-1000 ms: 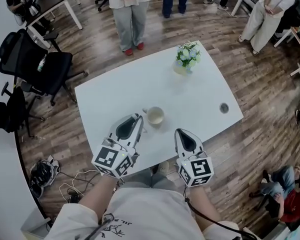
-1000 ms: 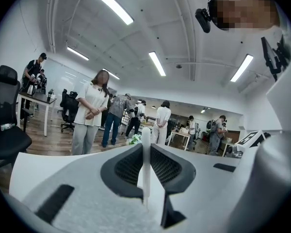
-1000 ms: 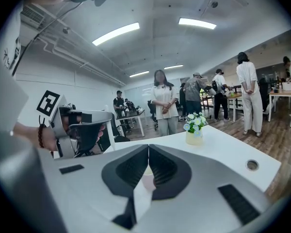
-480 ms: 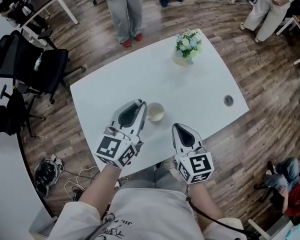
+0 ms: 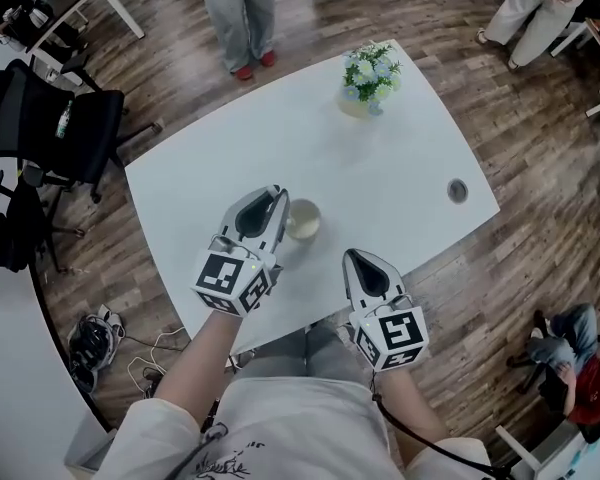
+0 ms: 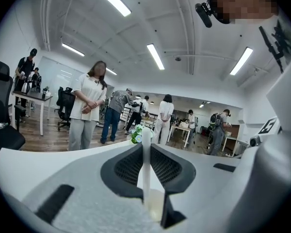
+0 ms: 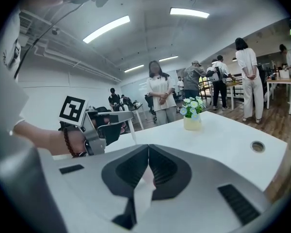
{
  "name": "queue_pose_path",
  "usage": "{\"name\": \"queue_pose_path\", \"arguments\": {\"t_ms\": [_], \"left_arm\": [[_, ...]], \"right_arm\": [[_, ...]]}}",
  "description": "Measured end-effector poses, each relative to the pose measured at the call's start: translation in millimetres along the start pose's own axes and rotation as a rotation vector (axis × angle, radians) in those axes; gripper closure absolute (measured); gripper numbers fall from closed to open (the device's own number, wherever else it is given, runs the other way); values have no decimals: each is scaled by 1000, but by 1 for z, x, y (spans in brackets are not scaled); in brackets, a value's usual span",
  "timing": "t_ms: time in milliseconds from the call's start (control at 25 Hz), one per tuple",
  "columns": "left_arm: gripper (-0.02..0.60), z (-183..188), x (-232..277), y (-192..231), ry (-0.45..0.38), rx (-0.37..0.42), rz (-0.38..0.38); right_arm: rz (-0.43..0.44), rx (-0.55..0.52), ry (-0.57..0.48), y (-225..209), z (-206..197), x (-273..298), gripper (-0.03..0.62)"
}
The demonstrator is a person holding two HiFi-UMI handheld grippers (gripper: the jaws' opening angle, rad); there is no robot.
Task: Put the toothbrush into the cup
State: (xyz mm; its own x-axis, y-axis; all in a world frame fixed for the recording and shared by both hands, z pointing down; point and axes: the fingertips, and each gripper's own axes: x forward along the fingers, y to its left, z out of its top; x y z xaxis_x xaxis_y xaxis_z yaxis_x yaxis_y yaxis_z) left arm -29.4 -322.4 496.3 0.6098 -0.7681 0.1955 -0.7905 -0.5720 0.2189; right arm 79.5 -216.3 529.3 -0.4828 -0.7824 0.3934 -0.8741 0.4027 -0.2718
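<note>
A: Where is the toothbrush (image 6: 146, 171) right now?

B: It's pinched in the left gripper (image 5: 279, 197), whose jaws are closed on it. In the left gripper view it's a thin white stick running up the seam between the jaws and out past their tips. The cup (image 5: 302, 220) stands on the white table (image 5: 400, 158) just beside those tips, at about 4 o'clock from them in the head view.

A: And the other gripper?

B: The right gripper (image 5: 353, 256) has its jaws pressed together on nothing. It hovers at 5 o'clock of the cup, apart from it.

A: Which way does the brush point?

B: Its long axis follows the left gripper's own line. In the right gripper view the free end sticks out beyond the jaws and slants down toward the table. I can't tell which end has the bristles, because it's too thin and blurred.

A: How will it handle?

B: I'd judge it light, stiff and smooth. It isn't fragile, but it's narrow enough to pivot or slip in a loose pinch. A hold on the shaft with a good length free ahead suits it, so that end can enter the cup first. The cup looks small and light, so a knock on its rim could tip it. The flower pot (image 5: 368, 78), at 1 o'clock of the cup, is well apart.
</note>
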Motion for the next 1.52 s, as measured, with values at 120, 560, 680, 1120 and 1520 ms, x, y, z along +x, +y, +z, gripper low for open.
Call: {"name": "queue_pose_path", "arguments": {"t_ms": [120,560,680,1120,1520], "left_arm": [[526,-12,5,2,11,-15,-1],[526,-41,16,8,51,-41,-5],[525,-45,17,10,57,-44,-1],[497,-45,19,5,57,-28,-29],[477,-47,-1,17,66,-40,4]], "right_arm": [[1,7,11,-2,-6,1,576],[3,-7,56,-7,-23,-1,576],[1,-2,60,-8,-24,-1,576],[7,4,53,-11,-23,-2,576],[18,-1,42,-5,-19,-4,576]]}}
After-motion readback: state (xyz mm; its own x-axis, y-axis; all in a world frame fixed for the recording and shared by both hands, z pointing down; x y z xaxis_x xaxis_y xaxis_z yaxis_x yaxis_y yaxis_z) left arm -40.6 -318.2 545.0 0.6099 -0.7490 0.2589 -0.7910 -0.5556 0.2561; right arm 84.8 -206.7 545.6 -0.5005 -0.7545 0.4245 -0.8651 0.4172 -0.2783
